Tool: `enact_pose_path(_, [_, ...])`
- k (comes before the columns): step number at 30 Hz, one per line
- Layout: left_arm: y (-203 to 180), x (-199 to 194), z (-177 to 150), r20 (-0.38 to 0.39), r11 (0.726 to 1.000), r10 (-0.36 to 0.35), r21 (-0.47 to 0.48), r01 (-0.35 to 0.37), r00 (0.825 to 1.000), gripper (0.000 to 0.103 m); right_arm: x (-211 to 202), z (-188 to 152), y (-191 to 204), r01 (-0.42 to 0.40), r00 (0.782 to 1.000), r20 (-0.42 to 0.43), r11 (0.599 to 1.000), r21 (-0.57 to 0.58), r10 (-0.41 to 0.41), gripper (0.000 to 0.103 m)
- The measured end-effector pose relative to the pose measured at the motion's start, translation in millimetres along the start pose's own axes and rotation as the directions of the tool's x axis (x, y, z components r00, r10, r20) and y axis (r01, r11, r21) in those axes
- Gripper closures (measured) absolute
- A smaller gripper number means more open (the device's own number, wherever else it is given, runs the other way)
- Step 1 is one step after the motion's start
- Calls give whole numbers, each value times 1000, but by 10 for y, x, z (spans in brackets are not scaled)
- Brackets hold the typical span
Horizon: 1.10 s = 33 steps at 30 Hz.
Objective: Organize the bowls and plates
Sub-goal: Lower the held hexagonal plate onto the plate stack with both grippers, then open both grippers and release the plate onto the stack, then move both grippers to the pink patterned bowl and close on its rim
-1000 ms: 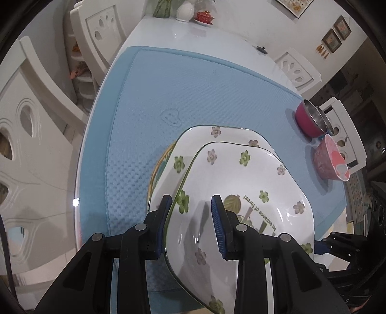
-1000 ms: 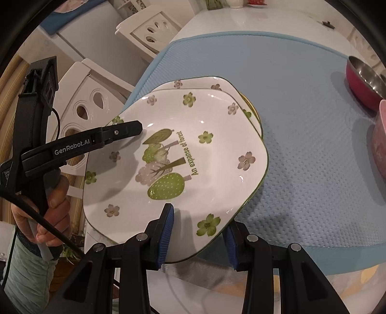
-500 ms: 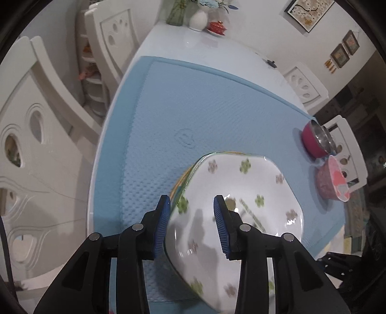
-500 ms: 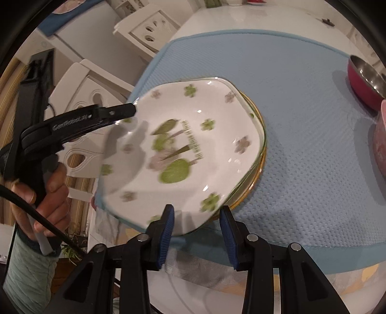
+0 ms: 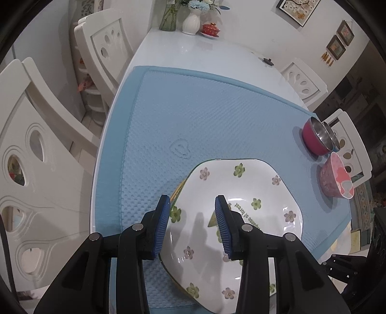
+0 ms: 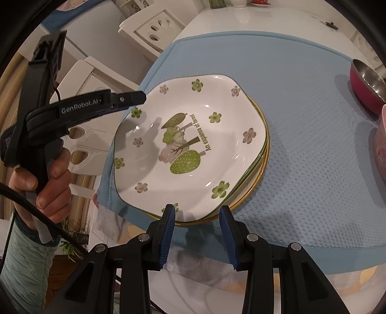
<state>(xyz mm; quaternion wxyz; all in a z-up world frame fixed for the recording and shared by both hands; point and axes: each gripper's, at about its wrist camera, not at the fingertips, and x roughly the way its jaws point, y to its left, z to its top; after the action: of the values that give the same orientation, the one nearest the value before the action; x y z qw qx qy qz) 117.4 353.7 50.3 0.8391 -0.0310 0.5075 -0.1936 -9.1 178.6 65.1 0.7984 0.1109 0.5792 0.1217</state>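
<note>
At the blue mat's point(image 6: 301, 96) near left corner, the left gripper point(image 5: 191, 224) is opening, its narrow jaws straddling the flowered plate's point(image 6: 193, 145) rim. That plate tops a stack overhanging the mat's near edge. The right gripper point(image 6: 196, 231) hovers narrowly parted, empty. A snagging finger could drag the plate off.

Two claws point(image 5: 191, 224) point(image 6: 196, 231). One stack of plates point(image 6: 193, 149), at least three by the rims. Three bowls: two nested steel-lined point(image 5: 316, 139), one pink point(image 5: 335, 177). One blue mat point(image 5: 217, 116). Four white chairs point(image 5: 106, 50). Two vases point(image 5: 191, 21).
</note>
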Motion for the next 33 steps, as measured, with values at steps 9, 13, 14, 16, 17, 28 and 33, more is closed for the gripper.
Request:
enact_pose_path(9, [-31, -42, 70, 2, 1000, 6, 8, -6, 1000, 67, -136, 61, -79, -7, 999, 51, 998, 56, 4, 65])
enact_pose_path(13, [-45, -122, 136, 26, 1000, -1, 3, 1, 1000, 67, -239, 90, -112, -7, 996, 88, 997, 78, 0, 65])
enact_pose_path(14, [-63, -149, 163, 35, 1000, -6, 5, 6, 999, 67, -273, 90, -118, -3, 995, 98, 997, 83, -5, 64])
enact_pose_path(16, [-126, -206, 206, 58, 999, -31, 16, 30, 998, 64, -348, 88, -151, 15, 992, 124, 995, 100, -27, 63])
enact_pose_path(17, [-182, -241, 242, 66, 998, -53, 23, 52, 996, 55, -415, 80, -183, 31, 988, 145, 992, 119, -49, 61])
enact_pose_path(28, [-1166, -316, 431, 117, 975, -78, 216, 51, 990, 42, -1216, 65, -1040, 110, 917, 329, 938, 329, -223, 46])
enact_pose_path(33, [-1722, -193, 463, 116, 967, -100, 245, 69, 988, 41, -1540, -38, -1666, 152, 890, 338, 898, 413, -306, 46])
